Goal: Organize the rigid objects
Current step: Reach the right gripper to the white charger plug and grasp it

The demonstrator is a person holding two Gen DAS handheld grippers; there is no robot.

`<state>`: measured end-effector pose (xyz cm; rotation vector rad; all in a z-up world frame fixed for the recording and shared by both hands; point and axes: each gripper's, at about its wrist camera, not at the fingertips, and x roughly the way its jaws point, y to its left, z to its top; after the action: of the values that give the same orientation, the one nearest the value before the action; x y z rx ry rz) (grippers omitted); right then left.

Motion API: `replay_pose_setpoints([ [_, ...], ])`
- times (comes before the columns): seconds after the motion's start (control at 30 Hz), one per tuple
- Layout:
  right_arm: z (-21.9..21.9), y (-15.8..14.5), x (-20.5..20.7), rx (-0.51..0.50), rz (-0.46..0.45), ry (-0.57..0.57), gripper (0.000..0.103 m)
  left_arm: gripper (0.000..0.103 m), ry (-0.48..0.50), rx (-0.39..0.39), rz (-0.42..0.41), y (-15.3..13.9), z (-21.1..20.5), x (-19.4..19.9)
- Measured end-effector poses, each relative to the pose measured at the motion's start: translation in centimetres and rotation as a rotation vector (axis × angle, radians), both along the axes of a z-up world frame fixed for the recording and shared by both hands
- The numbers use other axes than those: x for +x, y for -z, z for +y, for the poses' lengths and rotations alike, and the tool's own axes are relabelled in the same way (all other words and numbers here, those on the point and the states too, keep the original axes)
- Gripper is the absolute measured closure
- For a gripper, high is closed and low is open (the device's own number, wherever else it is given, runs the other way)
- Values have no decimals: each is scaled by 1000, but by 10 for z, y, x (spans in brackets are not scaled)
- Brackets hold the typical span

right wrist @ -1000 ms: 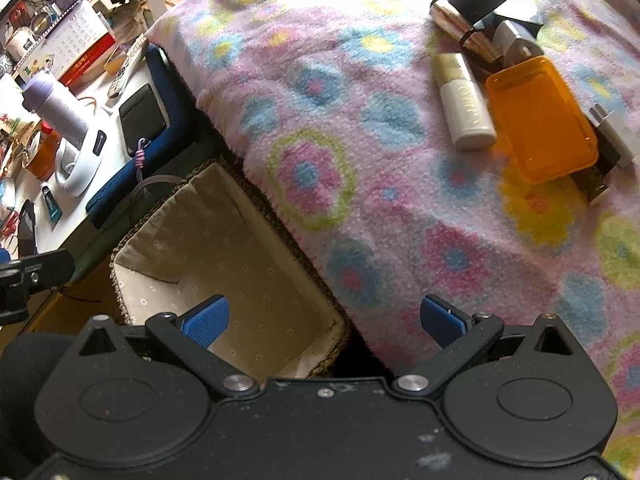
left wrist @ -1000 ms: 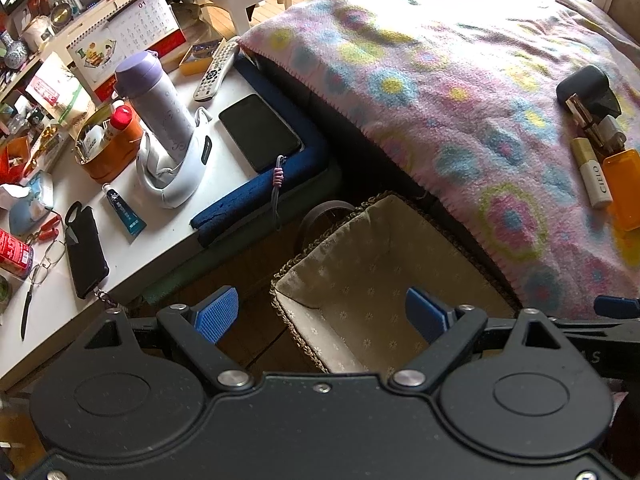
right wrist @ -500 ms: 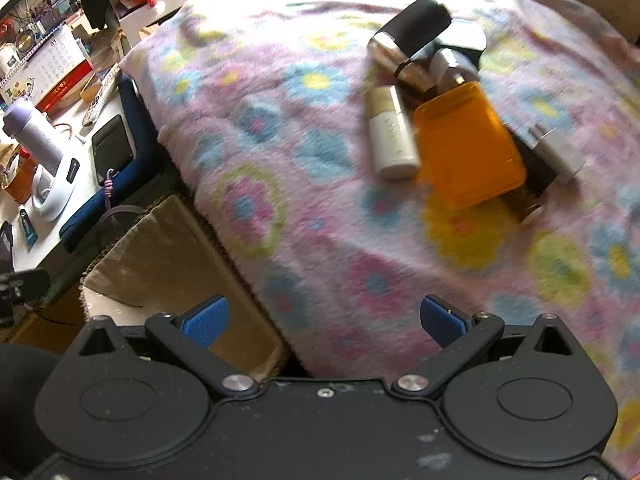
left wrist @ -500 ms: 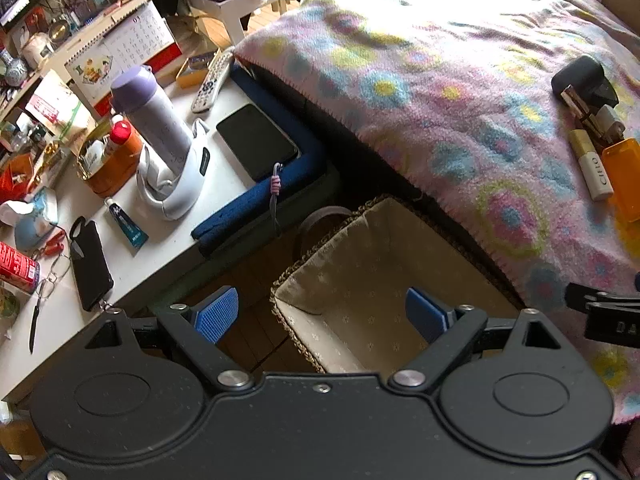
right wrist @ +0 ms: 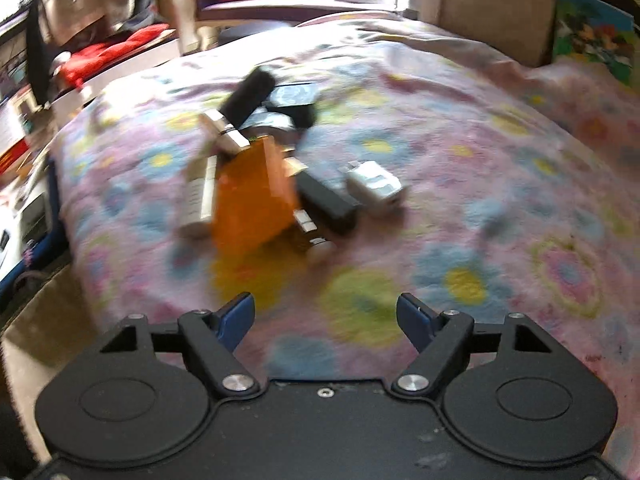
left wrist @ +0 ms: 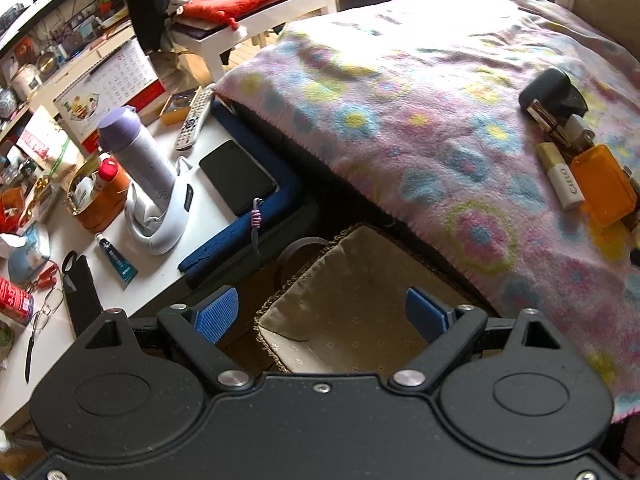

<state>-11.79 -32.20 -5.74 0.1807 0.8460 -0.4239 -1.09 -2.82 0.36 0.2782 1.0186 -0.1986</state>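
The left gripper (left wrist: 322,314) is being held with its blue pads spread wide and nothing between them; it is being carried above a lined wicker basket (left wrist: 360,304) that is filling the lower centre of the left wrist frame. The basket is being kept on the floor, just below the edge of a flowered blanket (left wrist: 420,120) that is covering the upper right of that frame.

The right gripper (right wrist: 326,320) is likewise being held released, with no object between its pads, over the blanket (right wrist: 500,200) at the lower centre of the right wrist frame. That view is being blurred by motion.

The objects to be sorted are being shown as a tight cluster on the blanket, at the right edge of the left view and at the centre left of the right view. An orange box (right wrist: 252,200) is being touched on its left by a white tube (right wrist: 198,196). A black-capped bottle (right wrist: 244,100) is lying above them, and a black block (right wrist: 326,200) and a silver-white piece (right wrist: 374,184) are lying to the right of the box.

At the left of the left view, a purple bottle (left wrist: 136,148) is being held upright in a white stand (left wrist: 160,216) on a white desk (left wrist: 168,276), beside a black phone (left wrist: 238,176) and a remote control (left wrist: 194,118).
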Motion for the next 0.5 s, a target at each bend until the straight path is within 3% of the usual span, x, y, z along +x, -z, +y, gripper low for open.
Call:
replay_pose_setpoints([
  [0.4,-56,9,35,-113,-167,-8,34,15,104,42,-5,5,-21,-12],
  [0.5,-73,10,42,-109,-188,-49,45,15,107,53,-13,5,-25,-12],
])
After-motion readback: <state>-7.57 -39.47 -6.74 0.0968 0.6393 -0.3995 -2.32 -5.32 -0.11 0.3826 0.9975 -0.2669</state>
